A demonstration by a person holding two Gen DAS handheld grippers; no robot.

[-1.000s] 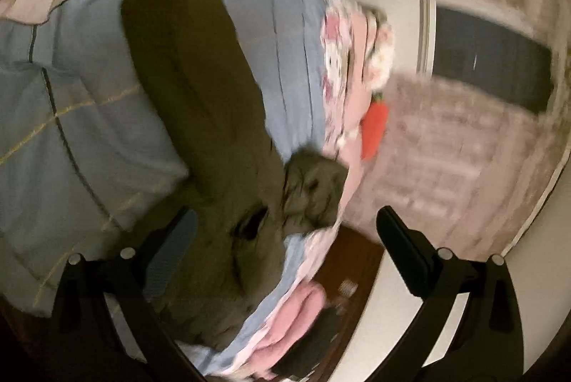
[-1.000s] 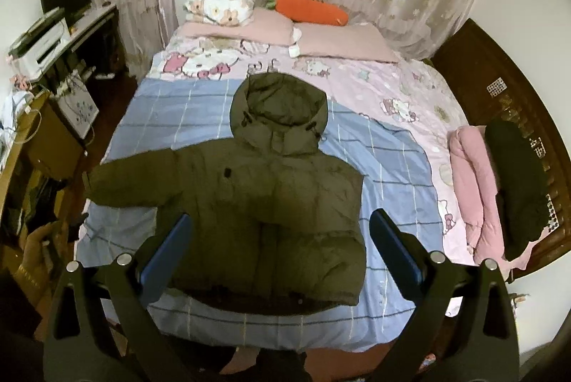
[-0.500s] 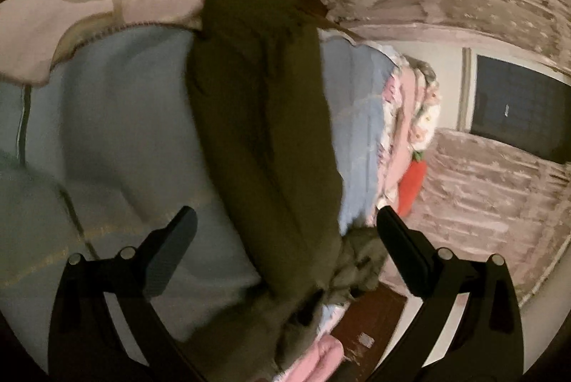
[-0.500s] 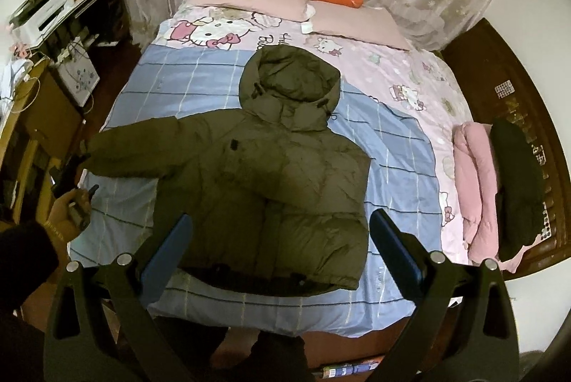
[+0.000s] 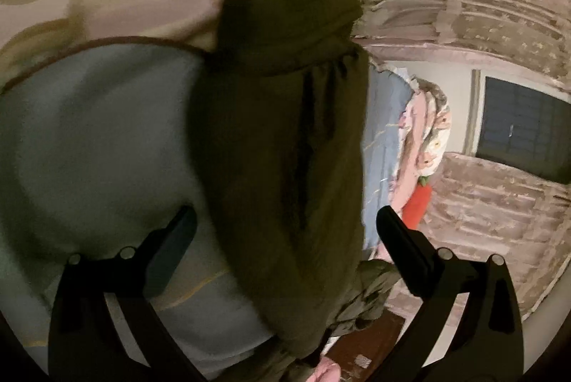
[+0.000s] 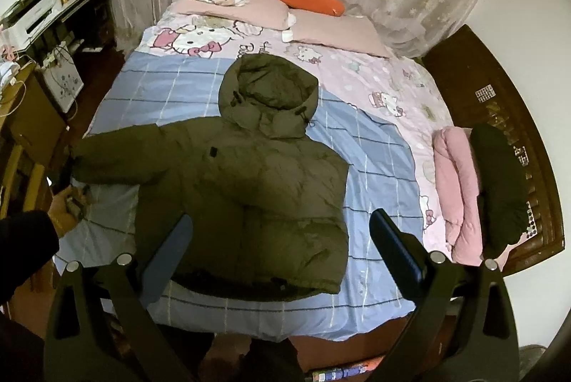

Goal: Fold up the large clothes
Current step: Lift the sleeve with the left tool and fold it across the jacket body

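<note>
Your olive hooded puffer jacket (image 6: 246,182) lies flat on the blue plaid bedspread (image 6: 378,160), one sleeve (image 5: 285,139) stretched to the bed's edge between the spread fingers of your left gripper (image 5: 285,225), while your right gripper (image 6: 280,239) hovers released above the hem.

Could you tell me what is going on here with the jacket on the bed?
A person holding a gripper in each hand is folding an olive hooded puffer jacket that lies on the blue plaid bedspread. One sleeve is already folded in, and the other sleeve stretches out toward the bed's edge. The left gripper is open and straddles that outstretched sleeve, not yet clamped on it. The right gripper is open and hangs above the jacket's hem, holding nothing.
</note>
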